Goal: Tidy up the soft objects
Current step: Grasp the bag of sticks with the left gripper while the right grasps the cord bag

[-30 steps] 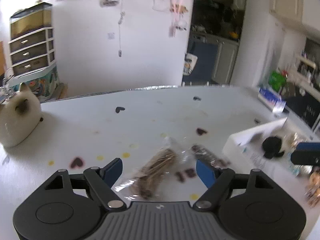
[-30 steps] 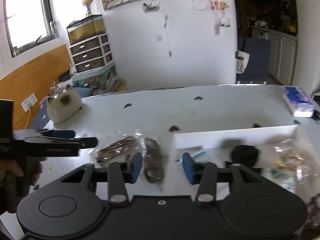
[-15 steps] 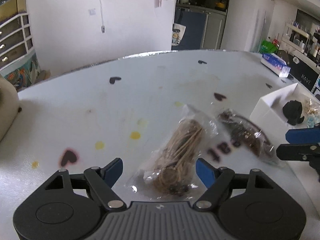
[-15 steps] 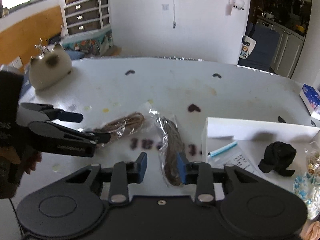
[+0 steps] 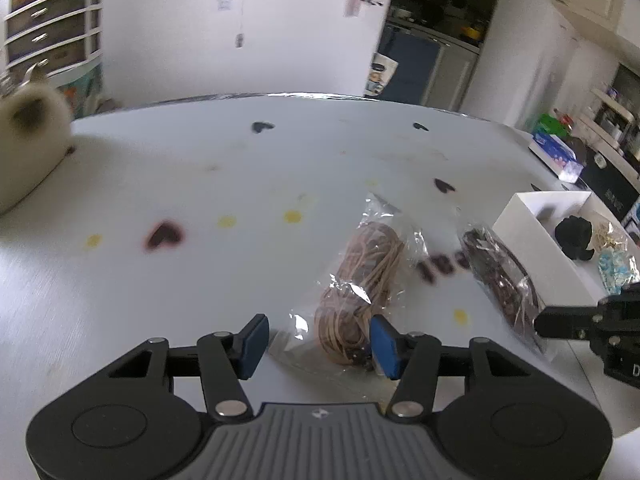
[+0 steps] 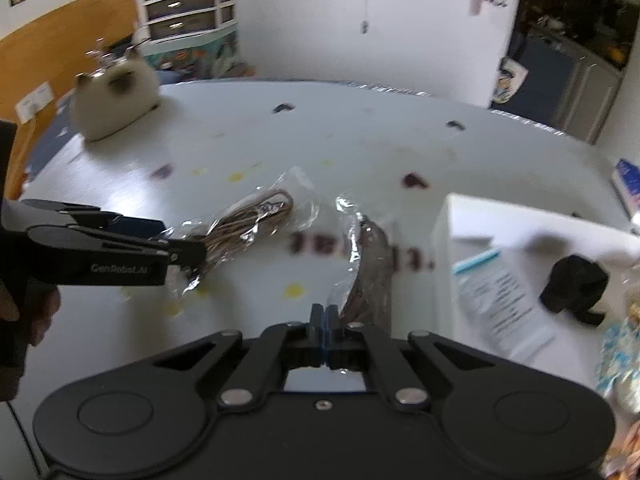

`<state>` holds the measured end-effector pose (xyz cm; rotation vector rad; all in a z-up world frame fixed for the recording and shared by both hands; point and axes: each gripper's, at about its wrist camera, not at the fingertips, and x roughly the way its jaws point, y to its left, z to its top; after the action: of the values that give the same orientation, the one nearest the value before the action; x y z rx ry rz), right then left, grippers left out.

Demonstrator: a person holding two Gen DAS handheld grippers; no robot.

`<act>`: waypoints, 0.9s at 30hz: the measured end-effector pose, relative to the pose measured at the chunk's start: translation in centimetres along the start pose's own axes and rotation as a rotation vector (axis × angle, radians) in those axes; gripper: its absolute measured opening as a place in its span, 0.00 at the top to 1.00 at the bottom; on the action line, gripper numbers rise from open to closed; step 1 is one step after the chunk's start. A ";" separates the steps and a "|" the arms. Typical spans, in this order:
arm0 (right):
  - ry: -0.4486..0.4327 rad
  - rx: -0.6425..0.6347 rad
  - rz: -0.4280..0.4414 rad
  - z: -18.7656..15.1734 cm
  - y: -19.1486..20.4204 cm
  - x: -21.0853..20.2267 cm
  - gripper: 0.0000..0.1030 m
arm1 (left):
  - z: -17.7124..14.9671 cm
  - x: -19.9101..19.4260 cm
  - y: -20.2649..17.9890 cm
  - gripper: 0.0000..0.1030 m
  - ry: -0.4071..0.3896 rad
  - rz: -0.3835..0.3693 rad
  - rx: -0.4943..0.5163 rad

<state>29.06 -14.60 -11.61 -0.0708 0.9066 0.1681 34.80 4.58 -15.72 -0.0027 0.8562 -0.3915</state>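
Note:
A clear bag of tan cord (image 5: 362, 280) lies on the white table, its near end between the blue pads of my left gripper (image 5: 318, 342), which is open around it. It also shows in the right wrist view (image 6: 252, 218). A clear bag of dark brown cord (image 5: 502, 284) lies to its right beside the white box (image 5: 532, 232). My right gripper (image 6: 324, 320) is shut on the near edge of that dark bag (image 6: 370, 268). The right gripper's tip shows in the left wrist view (image 5: 568, 326).
The white box (image 6: 444, 248) holds a black fabric piece (image 6: 574, 288), a printed sheet and patterned bags. A plush cat (image 6: 114, 100) sits at the table's far left. A blue-white packet (image 5: 554, 154) lies at the far right. Heart and dot stickers mark the table.
My right gripper has closed on the dark cord bag. My left gripper has moved in over the tan cord bag and narrowed its jaws around it.

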 end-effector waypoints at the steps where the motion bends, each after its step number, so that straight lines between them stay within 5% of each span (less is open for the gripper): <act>1: 0.006 -0.004 0.018 -0.3 0.2 -0.2 1.00 | -0.5 -0.5 0.1 0.45 0.000 0.005 -0.012; 12: 0.055 -0.057 0.190 -2.8 1.5 -1.6 1.00 | -5.8 -6.3 0.9 0.44 0.043 0.095 -0.113; 15: 0.068 -0.046 0.228 -3.3 1.6 -1.7 0.99 | -6.4 -7.3 0.9 0.29 0.045 0.104 -0.121; 19: 0.021 -0.030 0.253 -3.0 1.1 -2.5 0.87 | -5.9 -8.3 0.8 0.24 -0.002 0.105 -0.119; 21: -0.028 -0.012 0.249 -2.7 0.6 -3.3 0.71 | -5.2 -8.6 0.8 0.24 -0.032 0.091 -0.106; 27: -0.080 0.174 0.195 -2.1 -2.3 -2.9 0.72 | -2.6 -7.9 -0.3 0.25 -0.076 0.038 -0.030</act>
<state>26.02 -17.44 -10.65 0.1854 0.8440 0.2705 28.16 7.38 -11.59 -0.0285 0.7861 -0.3407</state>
